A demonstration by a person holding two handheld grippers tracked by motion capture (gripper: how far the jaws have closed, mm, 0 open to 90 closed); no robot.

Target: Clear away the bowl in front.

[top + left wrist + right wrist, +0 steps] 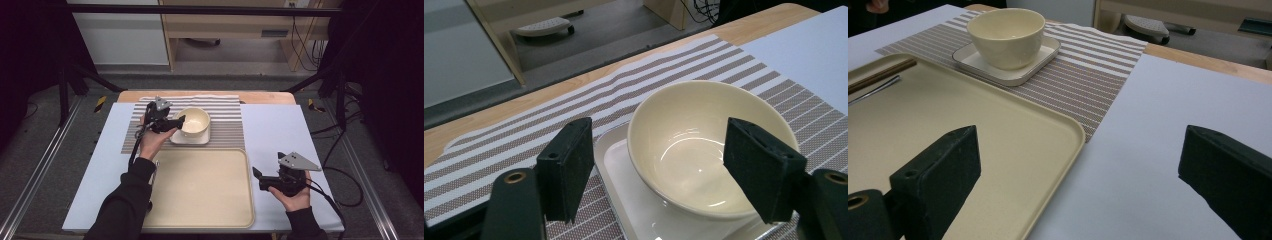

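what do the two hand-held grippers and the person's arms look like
Both are black. The left hand-held gripper and the right hand-held gripper each carry a grey three-cornered plate on top and trail a black cable. In the gripper views, each jaw ends in a flat, dark rectangular pad on a black arm with a brass-coloured ring at the screw hole. The person wears long black sleeves, with hands bare.

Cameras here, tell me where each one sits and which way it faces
High view: above the person's side, looking forward and down on the tray; forearms, left gripper and right gripper show.
Left gripper view: rides that gripper, facing the bowl on its square plate; open jaws show.
Right gripper view: rides that gripper, facing across tray and striped mat; open jaws show.
Shared: bowl, plate, mat.
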